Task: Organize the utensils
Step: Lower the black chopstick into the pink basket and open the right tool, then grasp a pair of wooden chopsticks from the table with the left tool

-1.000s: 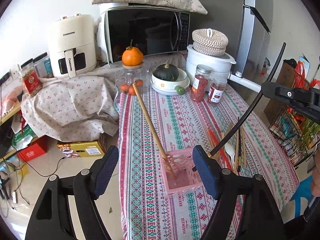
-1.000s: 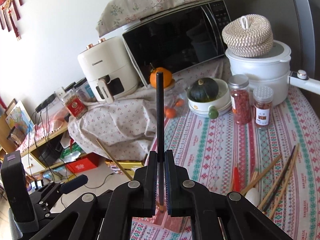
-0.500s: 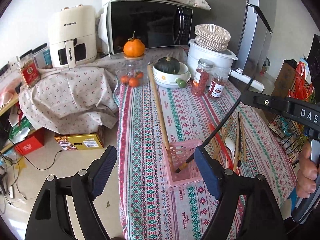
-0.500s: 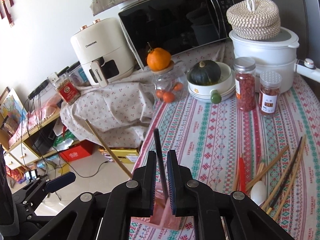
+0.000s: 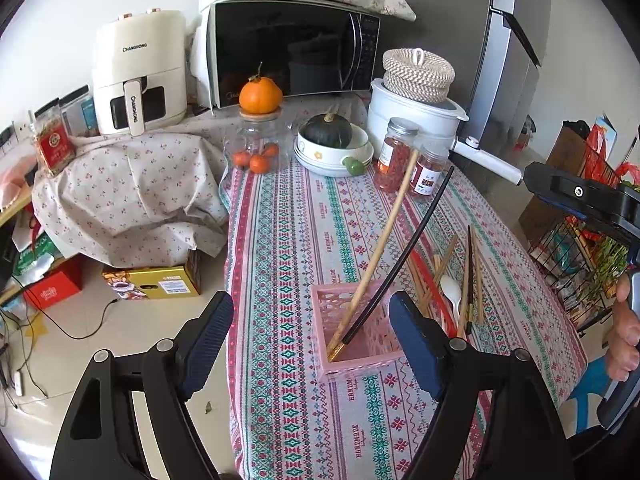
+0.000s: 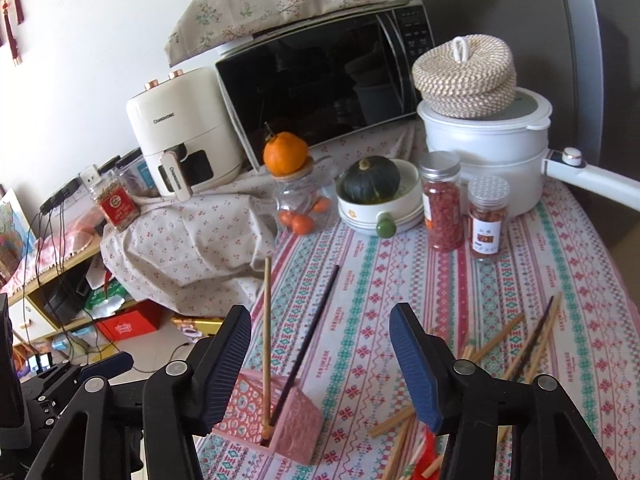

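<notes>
A pink perforated basket [image 5: 356, 332] [image 6: 276, 416] stands on the patterned tablecloth. A wooden chopstick [image 5: 380, 252] [image 6: 267, 336] and a black chopstick [image 5: 404, 256] [image 6: 310, 336] lean inside it. My left gripper [image 5: 312, 340] is open, its blue pads either side of the basket. My right gripper [image 6: 322, 364] is open and holds nothing, just above and behind the basket. Several loose chopsticks [image 5: 468, 276] [image 6: 520, 344], a red utensil [image 6: 426, 440] and a white spoon [image 5: 452, 294] lie on the cloth to the right.
At the back of the table [image 5: 304, 216] stand two spice jars [image 5: 394, 154], a bowl with a dark squash [image 5: 330, 142], a glass jar topped by an orange [image 5: 260, 96], a white pot [image 5: 408, 116], a microwave [image 5: 292, 48] and an air fryer [image 5: 138, 76]. A wire rack [image 5: 576, 248] stands right; a hand [image 5: 624, 340] shows there.
The right gripper has let go of the black chopstick and opened wide; the chopstick now leans in the basket. The wooden chopstick has swung from leaning left to leaning right.
</notes>
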`<state>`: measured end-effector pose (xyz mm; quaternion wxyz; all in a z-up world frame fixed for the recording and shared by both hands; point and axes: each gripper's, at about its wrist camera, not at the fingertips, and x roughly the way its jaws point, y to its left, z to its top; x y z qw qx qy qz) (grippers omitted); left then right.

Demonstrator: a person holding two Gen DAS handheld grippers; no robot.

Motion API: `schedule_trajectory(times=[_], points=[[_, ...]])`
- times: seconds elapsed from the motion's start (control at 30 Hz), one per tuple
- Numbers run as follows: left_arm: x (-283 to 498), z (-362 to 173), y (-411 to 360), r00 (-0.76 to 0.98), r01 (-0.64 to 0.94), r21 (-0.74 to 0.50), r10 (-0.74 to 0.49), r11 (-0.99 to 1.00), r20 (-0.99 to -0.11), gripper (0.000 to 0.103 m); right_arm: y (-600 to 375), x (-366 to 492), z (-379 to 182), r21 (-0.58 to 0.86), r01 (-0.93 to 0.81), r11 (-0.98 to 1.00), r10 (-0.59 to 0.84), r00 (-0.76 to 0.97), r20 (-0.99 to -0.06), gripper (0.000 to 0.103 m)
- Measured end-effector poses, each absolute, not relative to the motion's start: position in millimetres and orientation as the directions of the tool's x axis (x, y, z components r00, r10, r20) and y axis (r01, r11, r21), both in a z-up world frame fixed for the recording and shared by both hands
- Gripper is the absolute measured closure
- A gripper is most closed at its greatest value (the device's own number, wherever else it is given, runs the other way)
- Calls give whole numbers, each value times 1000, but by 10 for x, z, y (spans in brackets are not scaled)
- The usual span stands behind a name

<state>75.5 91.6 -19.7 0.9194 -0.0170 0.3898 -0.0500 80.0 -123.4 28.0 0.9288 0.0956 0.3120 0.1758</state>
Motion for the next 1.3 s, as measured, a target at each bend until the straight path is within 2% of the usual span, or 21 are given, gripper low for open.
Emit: schedule_trajectory(times=[0.23,0.5,0.8,0.9,1.07,1.17,1.3], points=[[723,-66,724,704,109,-77,-132,991,-698,21,-1732,766,258,264,-158,952,286,770,-571,29],[666,77,84,700,230,-61,-208,971,-683,21,-2326,771,69,223,-17,975,162,741,-652,24],[927,-149,-959,607,358,46,-195,933,-771,22,-2990,822,-244,227,126,966,89,661,-745,21],[1156,-291,-1276,558,394,58,-189,917,-808,35,-3164,880,-397,230,171,958,75,625,-777,21],[1778,-693,-1662,470,390,45,-157,920,-869,62,-3362,967,-618,248,230,941,78,567,-820,21],[2157,-987,-1793,421,389,51,-128,920,-898,73,-3419,1005,-683,252,239,938,85,547,-833,21],[2556,-1306,-1842,372,380,39,-114,924,-921,82,-3454,1066,-740,249,242,938,87,531,-843,21]])
